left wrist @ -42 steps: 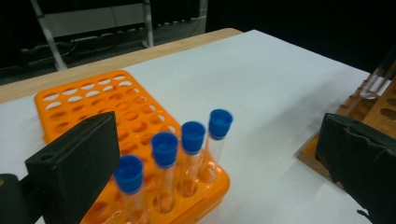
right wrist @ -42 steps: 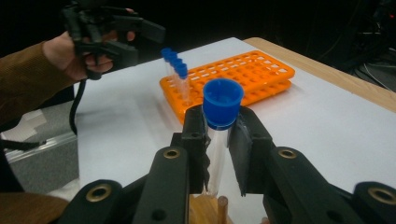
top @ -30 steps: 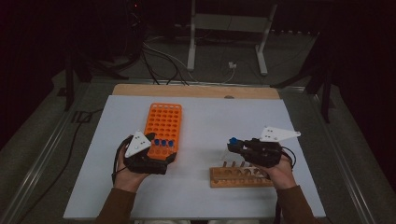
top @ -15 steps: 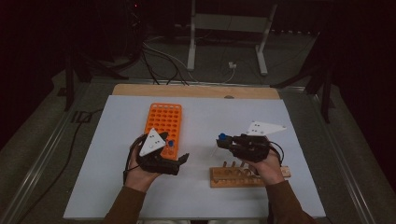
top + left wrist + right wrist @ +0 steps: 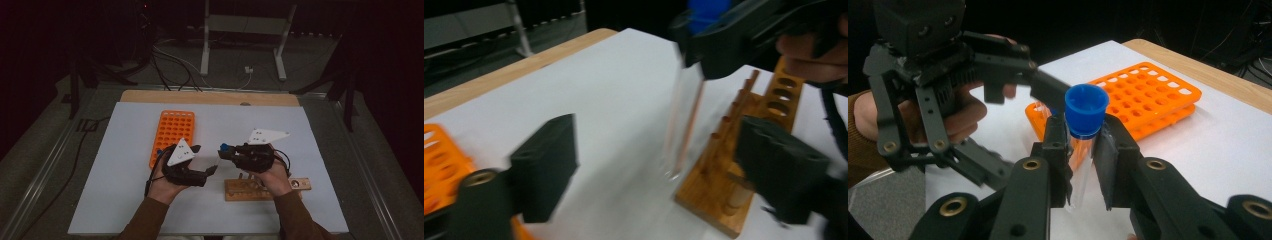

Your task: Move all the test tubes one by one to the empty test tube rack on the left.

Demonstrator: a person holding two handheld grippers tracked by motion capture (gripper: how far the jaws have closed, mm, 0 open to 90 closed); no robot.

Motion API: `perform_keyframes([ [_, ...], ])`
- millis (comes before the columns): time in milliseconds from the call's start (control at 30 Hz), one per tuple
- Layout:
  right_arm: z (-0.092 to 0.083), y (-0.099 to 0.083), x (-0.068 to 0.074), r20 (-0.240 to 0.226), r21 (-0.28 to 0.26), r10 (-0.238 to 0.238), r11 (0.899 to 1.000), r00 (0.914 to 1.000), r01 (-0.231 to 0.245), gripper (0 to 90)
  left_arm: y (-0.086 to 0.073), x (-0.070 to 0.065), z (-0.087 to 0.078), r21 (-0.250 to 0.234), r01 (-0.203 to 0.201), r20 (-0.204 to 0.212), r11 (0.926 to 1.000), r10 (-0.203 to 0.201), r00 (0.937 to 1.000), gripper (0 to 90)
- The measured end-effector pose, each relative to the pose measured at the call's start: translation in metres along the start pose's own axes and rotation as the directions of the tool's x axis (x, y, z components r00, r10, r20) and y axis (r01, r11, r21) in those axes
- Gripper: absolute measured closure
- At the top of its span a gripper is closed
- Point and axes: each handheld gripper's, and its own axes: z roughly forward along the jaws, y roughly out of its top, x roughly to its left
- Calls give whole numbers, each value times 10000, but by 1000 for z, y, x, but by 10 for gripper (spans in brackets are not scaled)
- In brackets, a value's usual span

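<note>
My right gripper [image 5: 1083, 150] is shut on a clear tube [image 5: 1079, 172] with a blue cap [image 5: 1086, 107], gripping it just under the cap. In the high view the right gripper [image 5: 223, 150] holds the tube upright above the table's middle, facing my left gripper [image 5: 204, 159]. The left gripper [image 5: 664, 165] has just been closing its jaws, and the tube [image 5: 684, 120] hangs between them without either pad touching it. An orange tube rack [image 5: 172, 130] lies to the left. A wooden rack [image 5: 265, 189] sits under the right hand.
The white table top [image 5: 125, 200] has a wooden strip [image 5: 210, 96] along its far edge. Behind the table, cables and a metal stand [image 5: 240, 30] occupy the dark floor. Metal rails run along both sides of the table.
Both hands have moved toward each other at the table's middle. The left gripper left the orange rack and swung right; the right one brought the tube leftward. The left jaws stand narrower.
</note>
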Motion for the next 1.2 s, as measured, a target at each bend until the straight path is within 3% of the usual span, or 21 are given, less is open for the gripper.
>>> perform_keyframes([
  [200, 5, 0, 4, -122, 45, -115, 9999, 9999, 115, 763, 1, -3, 6, -96, -69, 455, 9999, 73, 9989, 500],
  [367, 6, 1, 6, -198, 99, -232, 9997, 9995, 234, 763, 1, -4, 8, -114, -180, 652, 9998, 187, 9977, 651],
  [500, 7, 1, 7, -257, 121, -265, 9996, 9993, 268, 763, 1, -3, 7, -139, -195, 730, 9997, 204, 9971, 718],
  [800, 8, 1, 8, -385, 117, -323, 9994, 9987, 327, 760, 0, -3, 6, -215, -216, 862, 9995, 233, 9960, 777],
  [967, 6, 1, 6, -525, 15, -239, 9997, 9983, 240, 538, -2, 1, 4, -168, -121, 715, 9998, 133, 9973, 778],
  [1067, 2, 0, 3, -335, -84, -91, 9999, 9994, 88, 391, -5, 5, 1, -186, 95, 551, 9998, -85, 9984, 778],
  [1200, -3, -2, -1, -21, -16, 61, 10000, 10000, -61, 267, -7, 10, -4, -224, 293, 377, 9993, -285, 9989, 778],
])
